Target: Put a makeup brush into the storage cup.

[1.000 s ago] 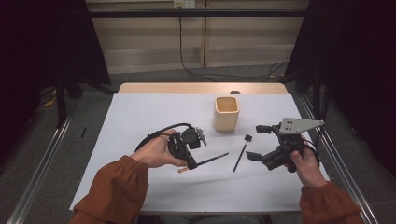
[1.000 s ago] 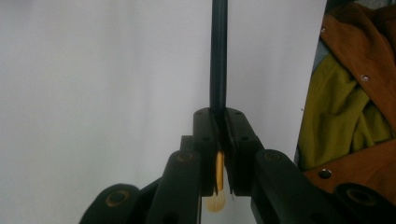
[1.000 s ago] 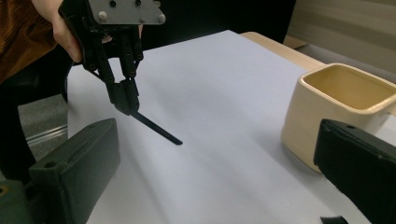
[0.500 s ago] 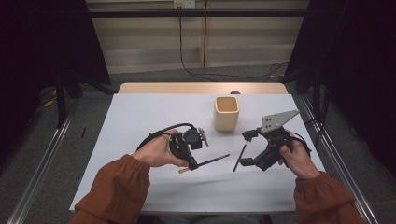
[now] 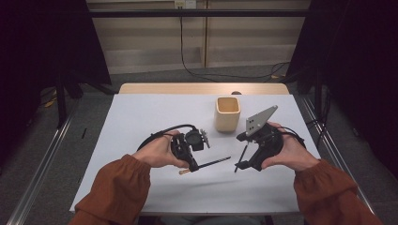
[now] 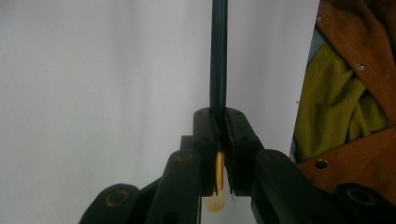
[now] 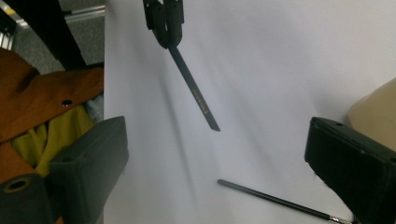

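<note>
My left gripper point(image 5: 193, 166) point(image 6: 218, 116) rests low over the white table, shut on a thin dark stick point(image 5: 213, 162) point(image 6: 218, 56) with a yellowish butt end. The stick points right, toward my right gripper point(image 5: 244, 153) point(image 7: 217, 130). That gripper is open; its jaws have just been closing a little, with nothing pressed between them. A second thin black brush point(image 5: 241, 159) point(image 7: 275, 200) lies on the table just below the right jaws. The right gripper view also shows the left gripper point(image 7: 163, 18) holding its stick point(image 7: 194, 93).
A beige cup point(image 5: 227, 113) point(image 7: 373, 107) stands upright behind the grippers, right of centre. The white sheet point(image 5: 141, 117) covers the table; dark floor and metal rails run along both sides. Rust-coloured sleeves come in at the bottom edge.
My right hand has moved left toward the centre and risen slightly, now over the loose brush, and its grey plate has tilted. The left hand and its stick have not moved.
</note>
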### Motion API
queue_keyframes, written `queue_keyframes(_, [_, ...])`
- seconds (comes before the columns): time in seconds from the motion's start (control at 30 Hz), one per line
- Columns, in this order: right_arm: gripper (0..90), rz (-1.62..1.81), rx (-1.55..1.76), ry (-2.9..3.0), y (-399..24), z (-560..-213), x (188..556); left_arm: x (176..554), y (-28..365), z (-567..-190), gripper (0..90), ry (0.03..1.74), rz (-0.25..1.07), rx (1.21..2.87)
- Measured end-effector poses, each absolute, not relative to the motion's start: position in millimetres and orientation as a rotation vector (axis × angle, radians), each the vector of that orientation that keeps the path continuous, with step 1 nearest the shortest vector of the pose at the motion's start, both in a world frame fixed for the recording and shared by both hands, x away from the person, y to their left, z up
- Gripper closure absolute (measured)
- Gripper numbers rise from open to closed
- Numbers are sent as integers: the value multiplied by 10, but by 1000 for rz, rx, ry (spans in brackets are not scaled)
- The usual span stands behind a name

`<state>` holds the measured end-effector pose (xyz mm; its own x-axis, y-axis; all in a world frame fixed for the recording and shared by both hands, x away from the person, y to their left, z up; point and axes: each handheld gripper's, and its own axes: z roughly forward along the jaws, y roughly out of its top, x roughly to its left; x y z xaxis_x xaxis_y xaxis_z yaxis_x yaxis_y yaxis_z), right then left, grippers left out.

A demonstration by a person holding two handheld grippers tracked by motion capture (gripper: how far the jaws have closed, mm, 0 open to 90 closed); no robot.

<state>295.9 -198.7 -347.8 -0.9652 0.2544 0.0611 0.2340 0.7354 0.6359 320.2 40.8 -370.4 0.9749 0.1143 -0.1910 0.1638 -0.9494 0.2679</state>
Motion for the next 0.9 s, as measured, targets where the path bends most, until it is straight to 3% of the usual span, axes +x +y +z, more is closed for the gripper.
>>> queue_keyframes(0.3, [198,755,325,3108,-1800,-3553,3019,3190,383,-3729,844,190,-265,2853])
queue_keyframes(0.9, [446,517,167,3212,-1588,-3688,3133,3188,347,-3772,844,187,-269,2881])
